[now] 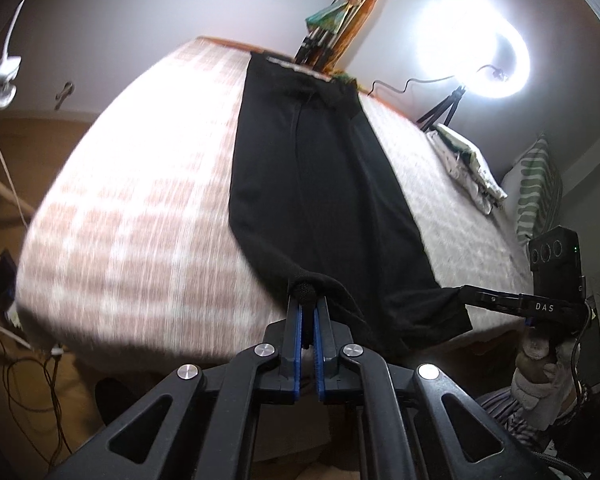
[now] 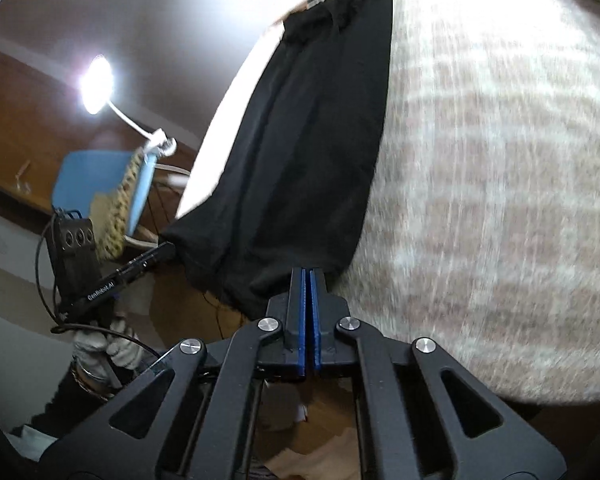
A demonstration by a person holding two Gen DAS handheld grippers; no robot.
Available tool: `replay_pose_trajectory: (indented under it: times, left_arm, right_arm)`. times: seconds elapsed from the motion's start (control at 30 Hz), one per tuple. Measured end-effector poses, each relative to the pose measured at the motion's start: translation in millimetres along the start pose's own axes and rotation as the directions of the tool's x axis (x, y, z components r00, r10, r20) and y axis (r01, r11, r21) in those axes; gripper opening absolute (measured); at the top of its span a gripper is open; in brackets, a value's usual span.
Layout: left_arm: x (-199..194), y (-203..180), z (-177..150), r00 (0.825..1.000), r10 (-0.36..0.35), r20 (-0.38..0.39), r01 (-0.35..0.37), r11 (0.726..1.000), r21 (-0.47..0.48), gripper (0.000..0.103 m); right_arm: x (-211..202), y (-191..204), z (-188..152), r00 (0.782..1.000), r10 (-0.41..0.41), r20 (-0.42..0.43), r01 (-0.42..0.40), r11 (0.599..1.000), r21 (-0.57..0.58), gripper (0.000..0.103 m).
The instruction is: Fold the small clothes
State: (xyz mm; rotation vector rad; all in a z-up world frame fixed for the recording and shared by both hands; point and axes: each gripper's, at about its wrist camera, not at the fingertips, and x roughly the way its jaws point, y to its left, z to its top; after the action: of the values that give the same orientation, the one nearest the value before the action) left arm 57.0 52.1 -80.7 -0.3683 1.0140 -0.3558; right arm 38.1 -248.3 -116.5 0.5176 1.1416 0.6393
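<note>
A black garment (image 1: 316,184) lies stretched lengthwise across the bed, its far end at the bed's far edge. My left gripper (image 1: 308,300) is shut on its near left corner, cloth bunched between the blue pads. My right gripper (image 2: 309,272) is shut on the near right corner; it also shows in the left wrist view (image 1: 464,292). The garment (image 2: 304,152) and my left gripper (image 2: 168,250) show in the right wrist view. The near hem hangs between both grippers at the bed's front edge.
The bed cover (image 1: 140,208) is beige-and-white checked. A ring light (image 1: 476,44) on a tripod stands at the far right, folded clothes (image 1: 464,164) and a striped pillow (image 1: 536,188) on the right. A lamp (image 2: 96,84), blue chair (image 2: 100,188) and floor cables (image 1: 28,372) are on the left.
</note>
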Motion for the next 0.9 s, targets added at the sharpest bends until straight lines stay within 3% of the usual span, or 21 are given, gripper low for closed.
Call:
replay_pose_trajectory:
  times: [0.27, 0.37, 0.43, 0.5, 0.57, 0.6, 0.73, 0.9]
  left_arm:
    - [13.1, -8.8, 52.9, 0.999, 0.012, 0.033, -0.013, 1.000, 0.010, 0.002]
    - [19.3, -10.2, 63.9, 0.999, 0.016, 0.036, -0.016, 1.000, 0.015, 0.002]
    - [21.0, -11.1, 60.8, 1.000, 0.009, 0.021, -0.010, 1.000, 0.029, 0.002]
    - [21.6, -11.2, 55.2, 1.000, 0.010, 0.006, -0.010, 0.999, 0.037, 0.002]
    - [20.9, -10.2, 45.8, 1.000, 0.006, -0.012, -0.005, 0.999, 0.036, 0.002]
    - [19.0, -9.5, 40.3, 1.000, 0.007, -0.015, -0.007, 0.999, 0.036, 0.002]
    - [8.0, -2.1, 14.5, 1.000, -0.001, -0.031, 0.002, 1.000, 0.014, 0.002]
    - [0.0, 12.6, -10.7, 0.997, 0.021, -0.073, -0.021, 1.000, 0.005, 0.002]
  right_arm:
    - [-20.4, -6.6, 48.9, 0.995, 0.015, 0.097, -0.019, 0.999, 0.041, 0.003]
    - [-16.4, -3.7, 58.1, 0.996, -0.045, 0.076, 0.044, 0.999, 0.017, 0.003]
    - [-11.9, -5.6, 50.8, 0.999, -0.031, 0.034, 0.031, 0.999, 0.019, 0.004]
    - [-8.5, -8.9, 36.3, 0.999, -0.050, -0.014, 0.050, 0.999, 0.005, 0.012]
    - [-0.6, -9.6, 17.9, 0.997, -0.053, -0.056, 0.053, 0.999, 0.003, 0.042]
    - [2.8, -10.3, 8.5, 0.996, -0.055, -0.067, 0.056, 0.998, 0.013, 0.046]
    - [10.5, -13.3, -26.3, 0.996, -0.010, -0.086, 0.014, 0.999, 0.049, 0.046]
    - [20.0, 4.3, -35.1, 0.997, -0.026, -0.079, 0.025, 1.000, -0.014, 0.046]
